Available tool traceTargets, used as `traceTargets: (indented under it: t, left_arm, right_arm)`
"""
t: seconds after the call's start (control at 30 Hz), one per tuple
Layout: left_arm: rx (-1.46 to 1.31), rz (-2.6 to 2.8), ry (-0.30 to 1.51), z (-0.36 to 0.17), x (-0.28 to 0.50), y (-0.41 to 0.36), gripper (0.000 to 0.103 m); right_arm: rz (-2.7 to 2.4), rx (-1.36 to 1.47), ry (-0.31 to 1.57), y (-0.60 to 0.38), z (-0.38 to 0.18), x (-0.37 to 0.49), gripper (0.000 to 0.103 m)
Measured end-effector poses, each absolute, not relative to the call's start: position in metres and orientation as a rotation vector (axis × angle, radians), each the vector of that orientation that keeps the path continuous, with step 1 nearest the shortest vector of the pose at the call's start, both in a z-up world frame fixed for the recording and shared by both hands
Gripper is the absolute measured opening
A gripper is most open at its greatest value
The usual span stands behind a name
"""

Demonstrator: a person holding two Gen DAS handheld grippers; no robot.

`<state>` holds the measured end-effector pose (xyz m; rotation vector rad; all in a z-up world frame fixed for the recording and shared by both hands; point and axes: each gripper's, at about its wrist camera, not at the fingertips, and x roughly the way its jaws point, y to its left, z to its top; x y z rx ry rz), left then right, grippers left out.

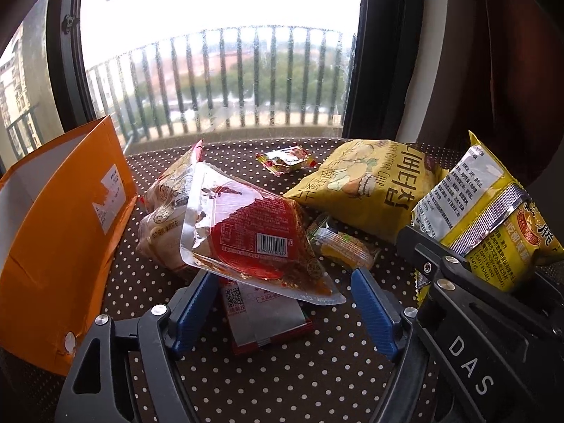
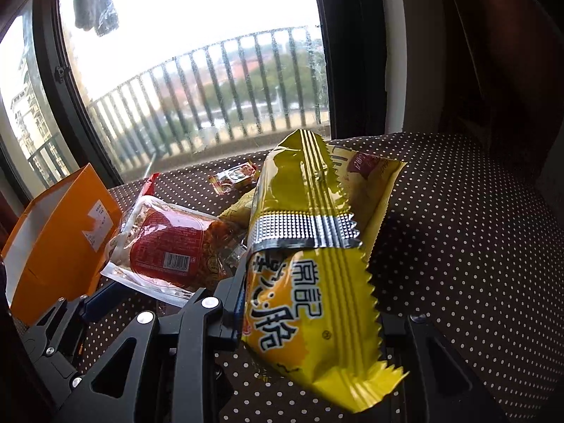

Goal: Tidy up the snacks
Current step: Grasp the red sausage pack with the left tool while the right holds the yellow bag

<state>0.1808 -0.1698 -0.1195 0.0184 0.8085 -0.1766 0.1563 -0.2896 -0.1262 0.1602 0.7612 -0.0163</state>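
The left gripper [image 1: 285, 303] fingers stand open around the red pouch [image 1: 253, 239]; the right gripper [image 2: 310, 320] fingers grip the yellow packet [image 2: 310, 282].

Ahead of you a large window [image 1: 218, 53] shows a balcony railing [image 1: 225, 81] and trees; a dark curtain [image 1: 493, 53] hangs right, above the brown polka-dot desk [image 1: 299, 370].

A high-rise flat: polka-dot tablecloth [image 1: 282, 370], dark curtain [image 1: 493, 53] at right, balcony railing [image 1: 229, 81] beyond the window.
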Motion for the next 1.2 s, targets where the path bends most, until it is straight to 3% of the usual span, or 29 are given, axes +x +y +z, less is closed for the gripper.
traceTargets:
  t: [0.47, 0.63, 0.7, 0.9, 1.2]
  left_arm:
    - [0.036, -0.105, 0.761, -0.123, 0.201, -0.177, 0.082]
    - [0.023, -0.069, 0.776, -0.129, 0.219, -0.177, 0.063]
    - [0.025, -0.053, 0.775, -0.133, 0.223, -0.177, 0.046]
    - [-0.005, -0.062, 0.796, -0.144, 0.226, -0.172, 0.019]
    - [0.016, -0.091, 0.780, -0.137, 0.210, -0.173, 0.009]
  right_arm:
    - [-0.008, 0.143, 0.766, -0.290, -0.129, 0.175, 0.035]
    - [-0.015, 0.139, 0.776, -0.292, -0.133, 0.191, 0.035]
    - [-0.020, 0.139, 0.779, -0.292, -0.135, 0.193, 0.035]
    - [-0.011, 0.148, 0.800, -0.291, -0.143, 0.198, 0.035]
    - [-0.002, 0.168, 0.810, -0.292, -0.141, 0.186, 0.035]
